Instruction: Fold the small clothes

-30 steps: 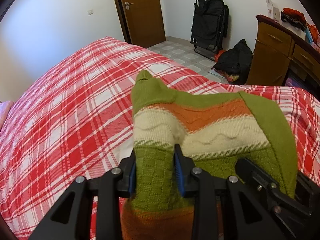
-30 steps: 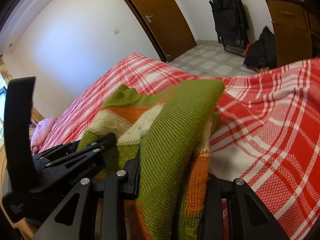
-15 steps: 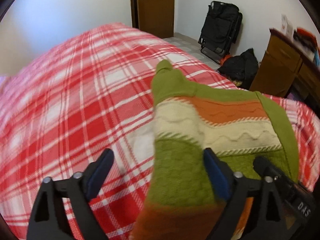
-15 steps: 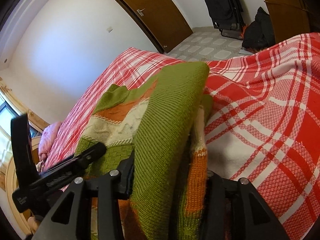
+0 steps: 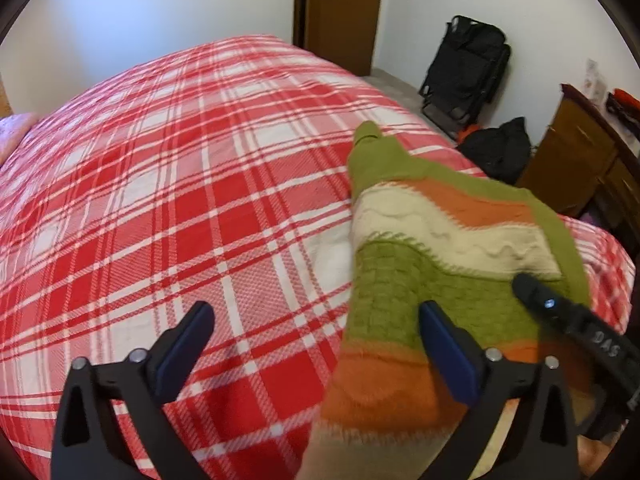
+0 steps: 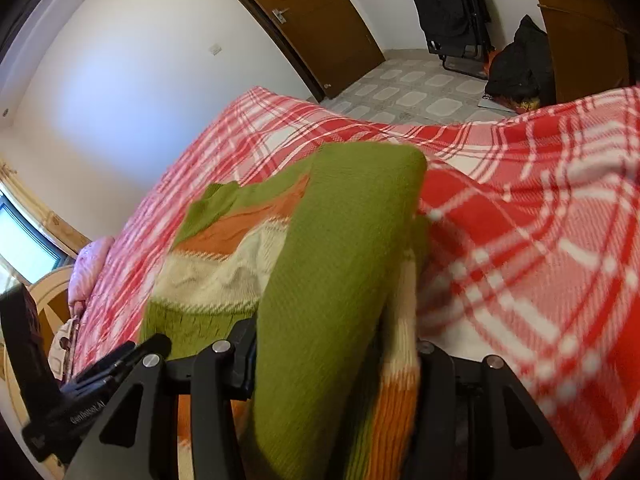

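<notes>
The left gripper (image 5: 312,344) had just opened its jaws wide, releasing the folded striped knit sweater (image 5: 448,248) onto the plaid bedspread (image 5: 180,200). The right gripper (image 6: 336,356) had its jaws opening but close against the green fold. Next, it should let go and withdraw.

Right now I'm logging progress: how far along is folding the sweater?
Done: the sweater lies on the bed with one side already folded over. In hand: the left gripper has just been opening, its pads clear of the knit; the right gripper, also just opening, has the folded edge between its fingers. Left: finishing the release and any further folds.

green-orange-cream sweater (image 5: 424,264), red-white plaid bedspread (image 5: 192,184)
</notes>
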### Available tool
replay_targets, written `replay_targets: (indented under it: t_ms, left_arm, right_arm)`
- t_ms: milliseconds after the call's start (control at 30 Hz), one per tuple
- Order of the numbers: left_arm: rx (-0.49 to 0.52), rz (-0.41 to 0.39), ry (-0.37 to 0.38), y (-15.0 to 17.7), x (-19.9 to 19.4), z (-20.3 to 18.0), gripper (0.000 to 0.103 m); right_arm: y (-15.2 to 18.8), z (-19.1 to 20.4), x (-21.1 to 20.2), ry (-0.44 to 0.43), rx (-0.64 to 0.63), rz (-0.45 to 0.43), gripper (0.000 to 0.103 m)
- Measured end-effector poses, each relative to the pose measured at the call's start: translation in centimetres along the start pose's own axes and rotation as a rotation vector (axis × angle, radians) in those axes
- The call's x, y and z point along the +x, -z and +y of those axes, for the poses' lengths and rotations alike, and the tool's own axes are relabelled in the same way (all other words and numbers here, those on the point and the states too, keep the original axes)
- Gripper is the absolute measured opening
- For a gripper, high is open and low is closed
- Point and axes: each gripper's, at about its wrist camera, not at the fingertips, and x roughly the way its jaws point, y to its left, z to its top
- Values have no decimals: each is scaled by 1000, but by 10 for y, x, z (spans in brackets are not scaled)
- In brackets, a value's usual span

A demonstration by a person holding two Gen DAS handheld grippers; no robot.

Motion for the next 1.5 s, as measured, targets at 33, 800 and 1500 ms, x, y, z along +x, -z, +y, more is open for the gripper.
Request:
replay_targets:
  t_ms: [33,800,1500]
  left_arm:
    - [-24,6,6,-1,5,3,103]
    - [16,-92,-40,35,-41,22,103]
    - [17,-24,-94,78,-45,19,103]
  right_arm:
    - [-4,2,3,7,-9,5,48]
    - [42,26,-127,61,-246,-194,45]
    - [100,16,-85,78,-260,39,10]
